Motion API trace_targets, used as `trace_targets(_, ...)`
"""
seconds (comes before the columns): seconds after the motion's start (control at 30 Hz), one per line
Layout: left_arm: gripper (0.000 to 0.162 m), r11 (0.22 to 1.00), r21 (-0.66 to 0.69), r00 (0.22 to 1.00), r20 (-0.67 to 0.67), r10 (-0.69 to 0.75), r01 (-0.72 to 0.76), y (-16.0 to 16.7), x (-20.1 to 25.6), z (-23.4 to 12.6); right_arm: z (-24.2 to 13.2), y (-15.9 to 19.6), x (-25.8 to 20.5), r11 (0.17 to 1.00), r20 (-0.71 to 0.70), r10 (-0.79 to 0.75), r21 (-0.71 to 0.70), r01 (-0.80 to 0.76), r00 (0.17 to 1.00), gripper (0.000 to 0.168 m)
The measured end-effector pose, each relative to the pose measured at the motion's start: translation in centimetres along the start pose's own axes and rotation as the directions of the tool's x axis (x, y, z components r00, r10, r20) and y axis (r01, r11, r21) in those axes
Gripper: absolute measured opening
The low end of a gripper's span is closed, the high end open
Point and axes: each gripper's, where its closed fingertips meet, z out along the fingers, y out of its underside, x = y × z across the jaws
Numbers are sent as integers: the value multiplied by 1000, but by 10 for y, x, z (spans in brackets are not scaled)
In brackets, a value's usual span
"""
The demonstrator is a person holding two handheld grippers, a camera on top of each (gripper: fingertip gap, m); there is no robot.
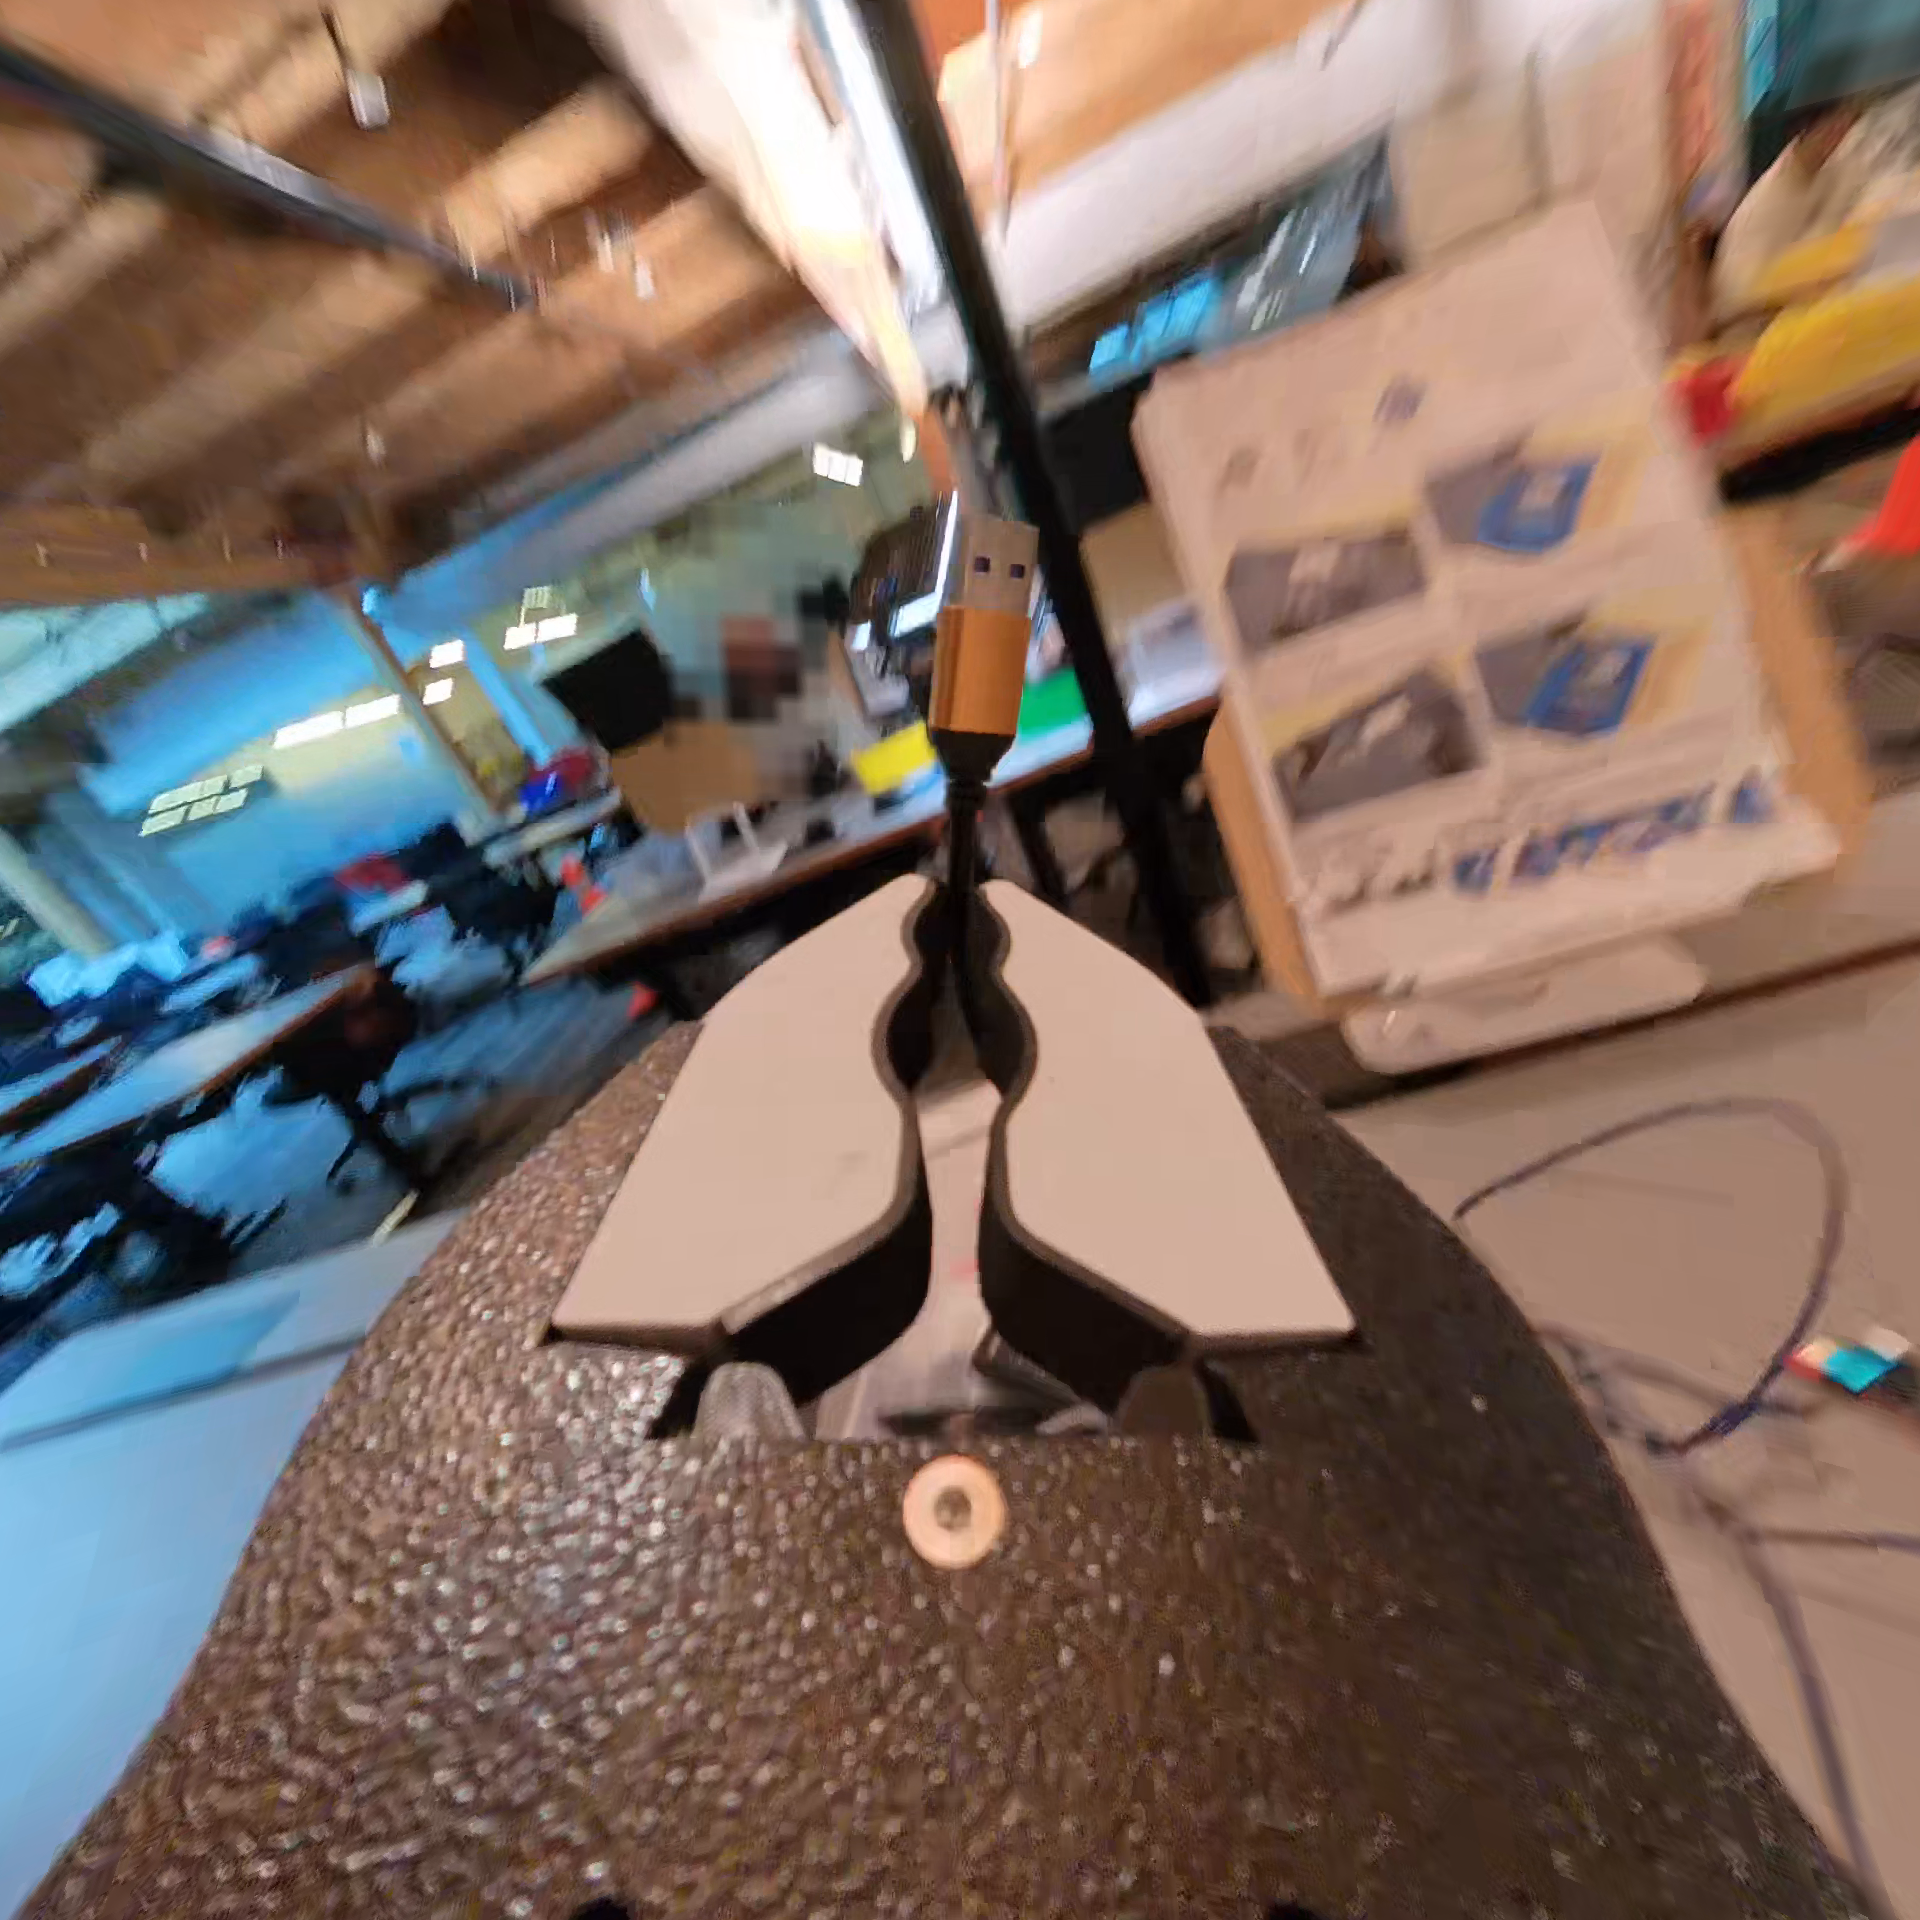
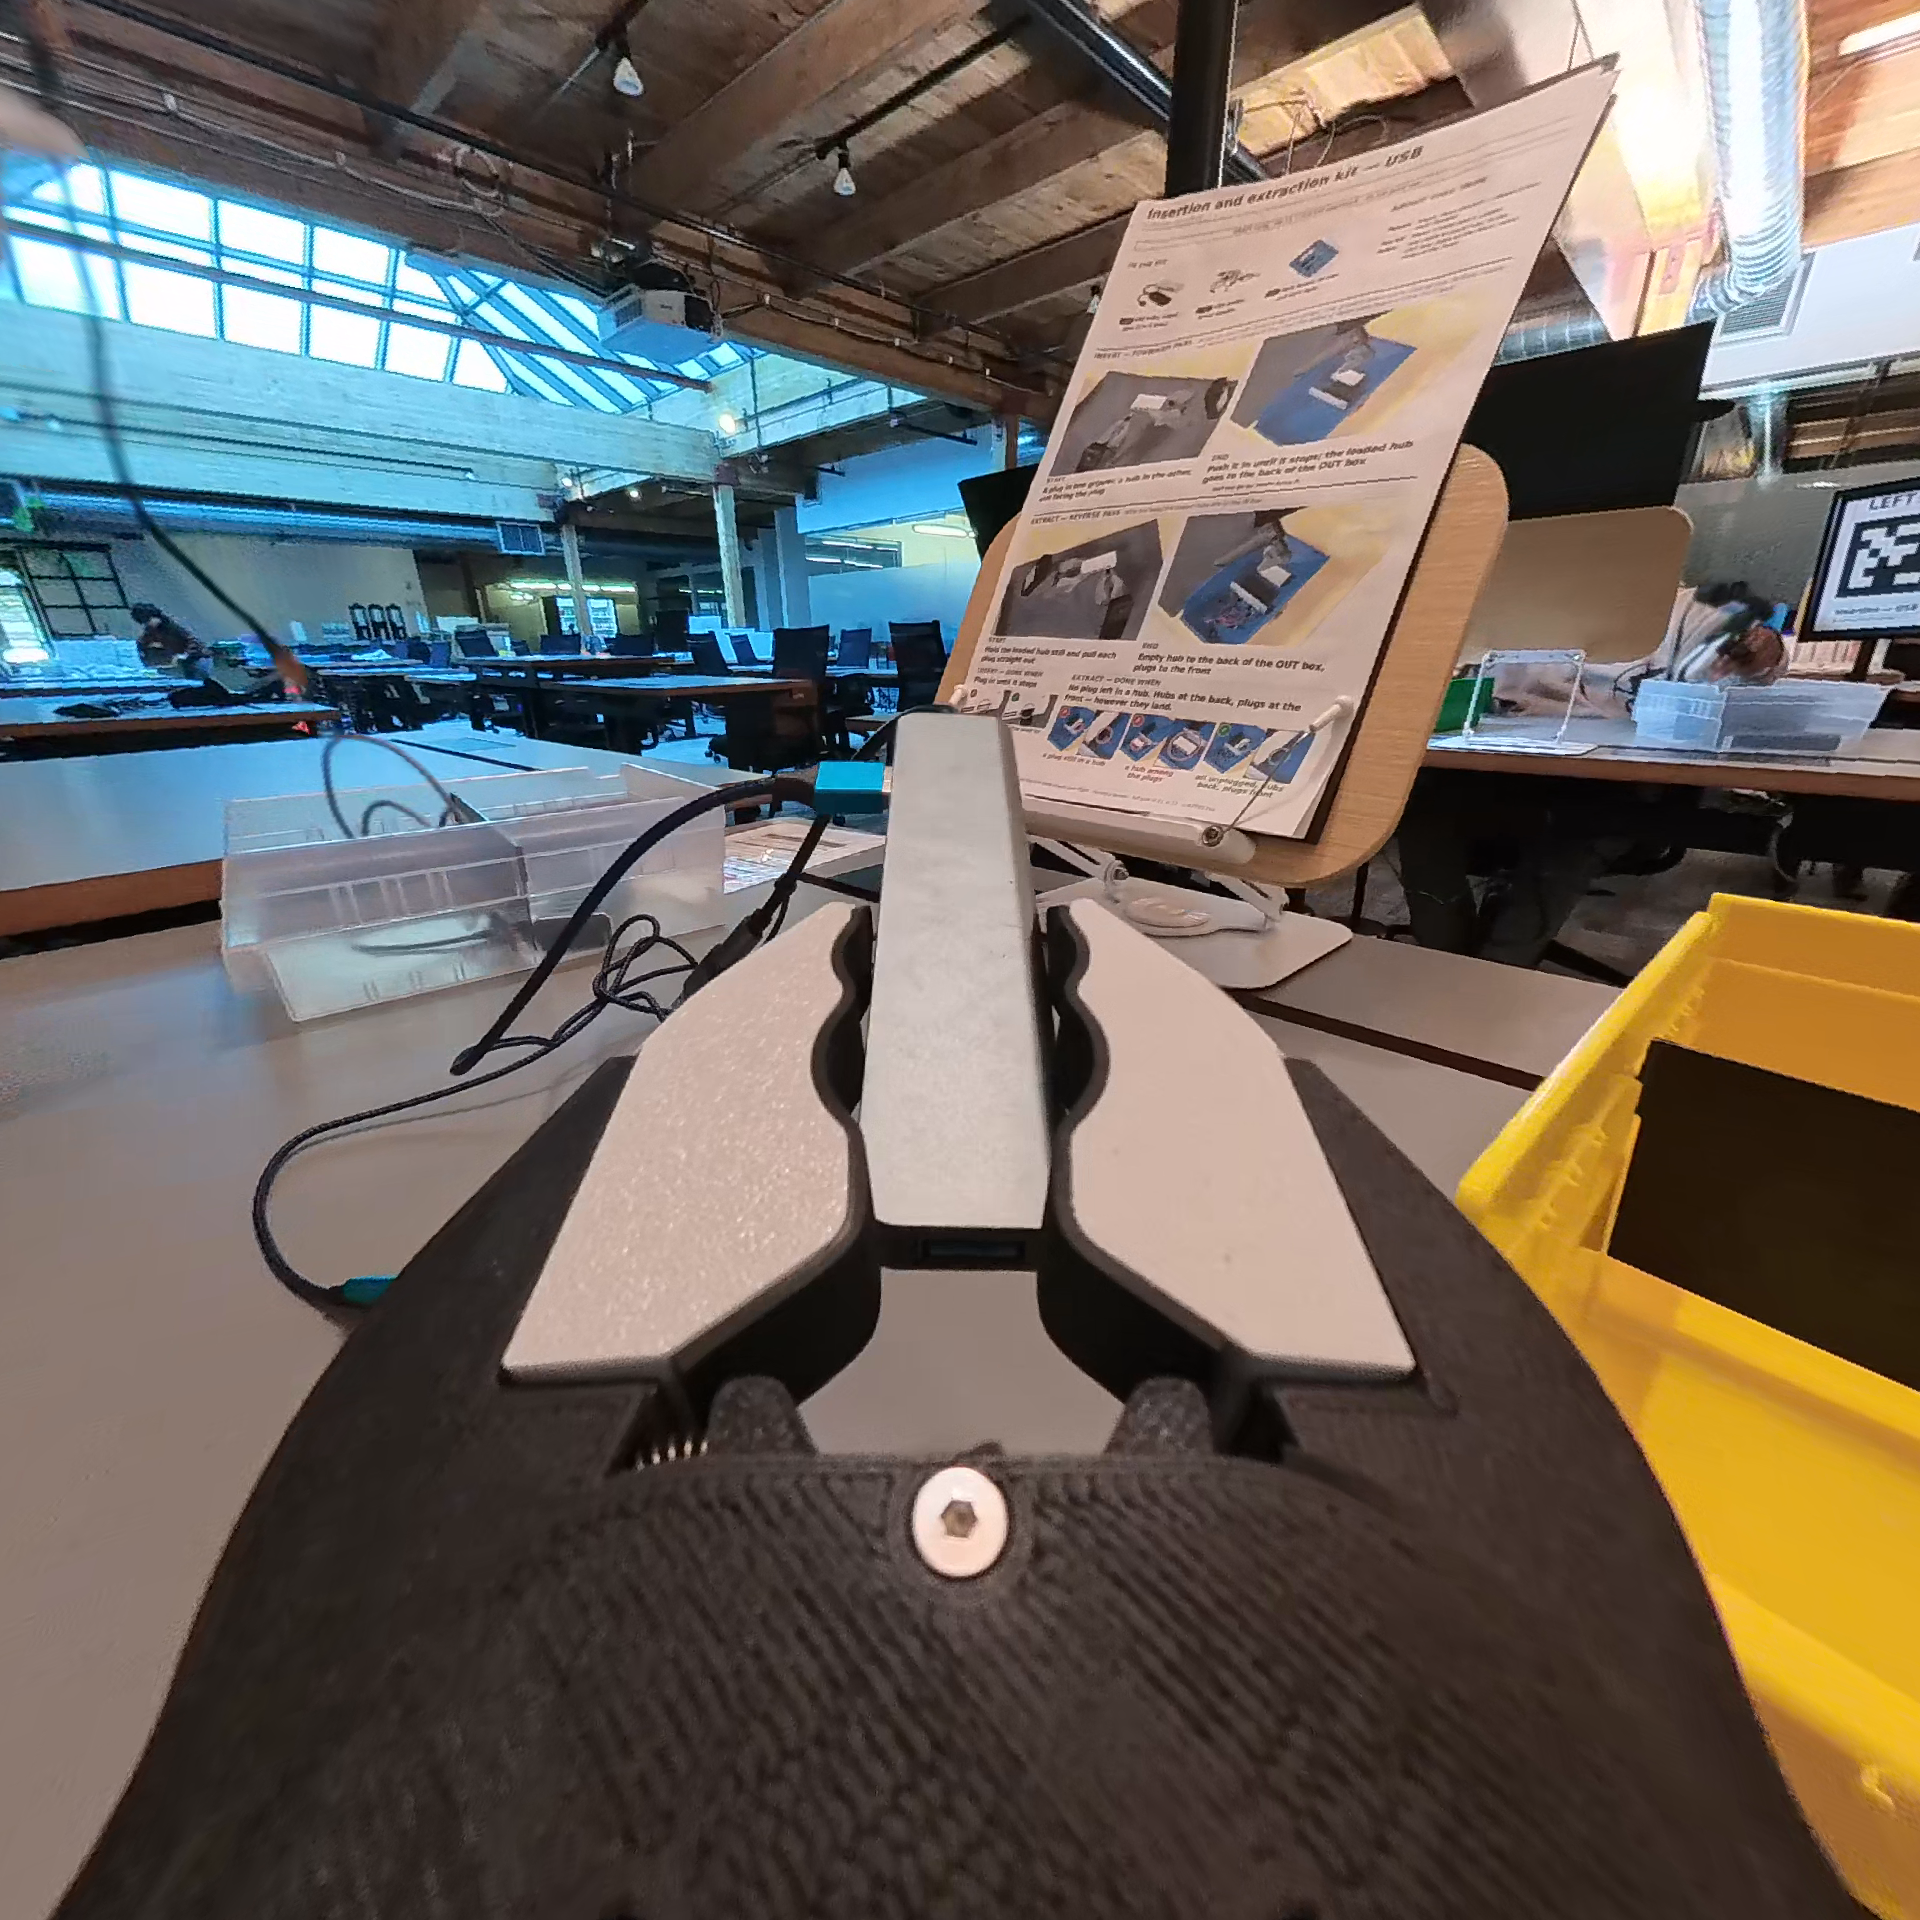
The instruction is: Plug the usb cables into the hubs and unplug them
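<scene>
left gripper point(image 1: 961, 914) jaws clamped on cable point(image 1: 961, 862), orange plug point(image 1: 977, 634) pointing outward for insertion; right gripper point(image 2: 956, 935) jaws clamped on hub point(image 2: 956, 977), steadying it.

Left of the held grey hub point(image 2: 956, 977) the tabletop point(image 2: 135, 1195) is open but strewn with looped dark cables point(image 2: 582, 997) before a clear plastic tray point(image 2: 436, 883) — right, a yellow bin point(image 2: 1662, 1403) crowds close; ahead, an instruction-sheet stand point(image 2: 1382, 727) blocks passage.

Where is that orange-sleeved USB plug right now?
In the left wrist view, the orange USB plug sticks up in mid-air just beyond the left tool, whose fingers are shut on its black cable.
</scene>
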Motion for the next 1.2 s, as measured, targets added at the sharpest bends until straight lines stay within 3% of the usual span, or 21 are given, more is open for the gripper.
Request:
trace_targets(0.17, 3, 948, 307, 988, -150, -38, 83, -121, 34, -59, -2, -2, 2, 1000, -5, -4, 2, 5, 1000, 33)
trace_targets(0.23, 3, 929, 354, 971, -236, -26, 111, -144, 55, -74, -2, -3, 2, 1000, -3, -1, 5, 1, 1000, 32)
trace_targets(0.3, 2, 946, 287, 919, -394, -26, 150, -144, 88, -78, -3, -5, 2, 1000, -4, 1, 9, -1, 1000, 32)
trace_targets(0.4, 3, 975, 143, 797, -602, -49, 167, -120, 143, -77, -3, -7, 2, 1000, -3, -3, 12, 3, 1000, 32)
trace_targets(0.57, 3, 981, -154, 513, -836, -195, 121, -50, 243, -87, -5, -9, 4, 1000, -13, -21, 7, 22, 1000, 32)
trace_targets(0.67, 3, 946, -321, 289, -903, -318, 39, -3, 306, -105, -6, -10, 8, 1000, -22, -19, 8, 20, 1000, 32)
trace_targets(0.8, 3, 902, -425, 123, -901, -415, -73, 54, 376, -117, -8, -7, 13, 1000, -39, -26, -6, 26, 999, 32)
trace_targets(0.9, 3, 888, -448, 64, -894, -443, -102, 84, 411, -116, -9, -5, 15, 1000, -48, -19, -12, 19, 999, 32)
trace_targets(0.93, 3, 893, -436, 68, -900, -431, -113, 93, 419, -113, -9, -6, 15, 1000, -44, -16, -6, 16, 999, 31)
trace_targets(1.07, 3, 921, -354, 88, -935, -343, -164, 129, 440, -101, -10, -10, 16, 999, -53, 20, 31, -18, 998, 0)
trace_targets(1.2, 3, 893, -406, 89, -914, -396, -192, 153, 457, -97, -10, 5, 16, 999, -16, 26, -27, -27, 1000, 0)
